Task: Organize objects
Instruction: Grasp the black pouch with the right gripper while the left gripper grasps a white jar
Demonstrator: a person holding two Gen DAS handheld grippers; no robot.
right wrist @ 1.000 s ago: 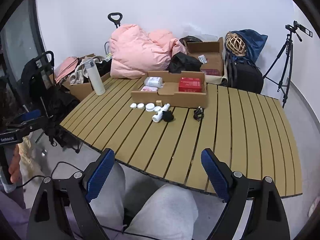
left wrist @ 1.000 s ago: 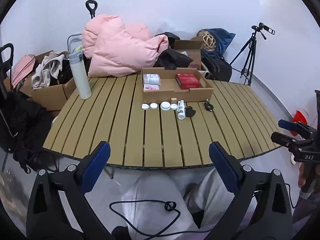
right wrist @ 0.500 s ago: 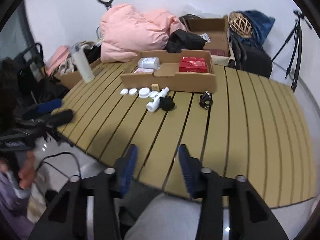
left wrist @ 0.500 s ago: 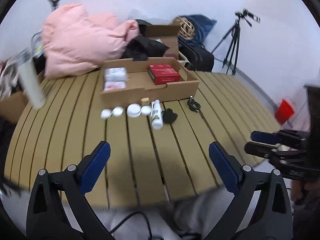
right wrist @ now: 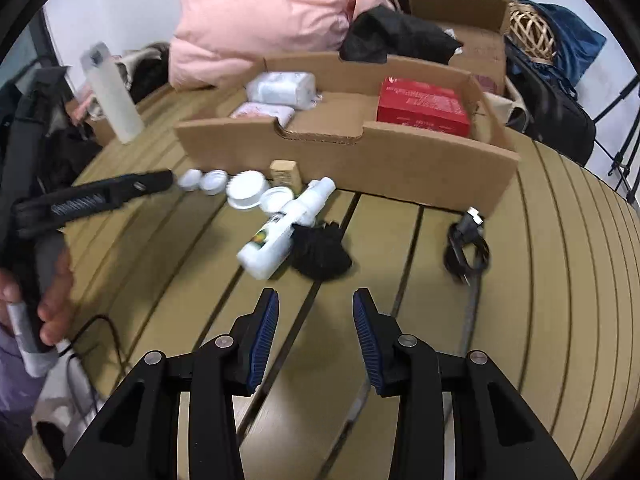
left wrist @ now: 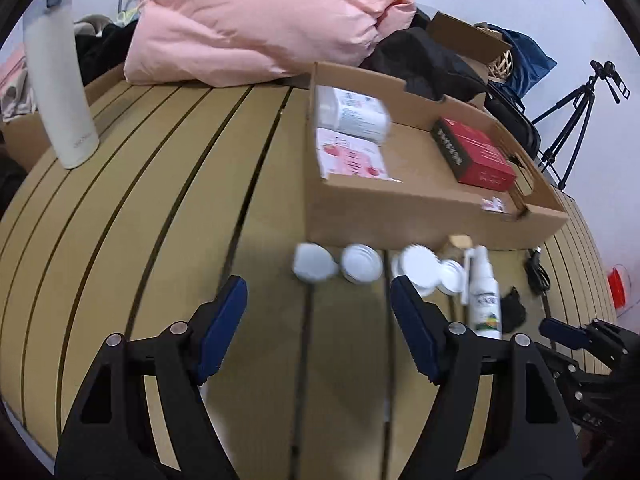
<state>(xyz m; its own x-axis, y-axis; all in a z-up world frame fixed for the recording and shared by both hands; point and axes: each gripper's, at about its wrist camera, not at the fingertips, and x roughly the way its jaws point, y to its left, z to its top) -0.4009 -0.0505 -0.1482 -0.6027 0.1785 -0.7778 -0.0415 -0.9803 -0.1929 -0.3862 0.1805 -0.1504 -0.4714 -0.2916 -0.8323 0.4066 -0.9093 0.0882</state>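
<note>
Right wrist view: right gripper [right wrist: 314, 326] hovers over the slatted table [right wrist: 560, 280], jaws part-way apart with nothing between them, having narrowed within the last second. Landmark for everything: cardboard tray [right wrist: 360, 152]. Loose items lie in a row along the tray's near wall. Closest to this gripper is a black crumpled thing [right wrist: 320, 252] — cloth or a pouch, too blurred to tell — straight ahead of the fingertips, between them and the tray. Touching its left side lies the white spray bottle [right wrist: 286, 228], on its side, long axis diagonal, nozzle end pointing up toward the tray wall, base pointing back and left. Further right of the black thing, near the tray's right corner, sits a coiled black cable [right wrist: 466, 248].

Left wrist view: left gripper [left wrist: 318, 326] also empty, jaws wide and just been closing somewhat. 4 small white jars and lids sit ahead of it against the tray wall — white lid [left wrist: 314, 262] and jar [left wrist: 362, 262] almost centred between the fingers, 2 more [left wrist: 420, 268] by the right finger. Spray bottle [left wrist: 485, 296] lies off to the right of this gripper, beyond its right finger, long axis running toward the tray.

Judgement: the left hand is nearer the white jars, the right hand nearer the black thing and bottle. Bottle pickup by the right would need a wrist roll so the jaws cross its diagonal axis. Tray already holds 2 wrapped packs [right wrist: 280, 88] at its left end, a red box [right wrist: 422, 106] at its right end — the middle is free.
</note>
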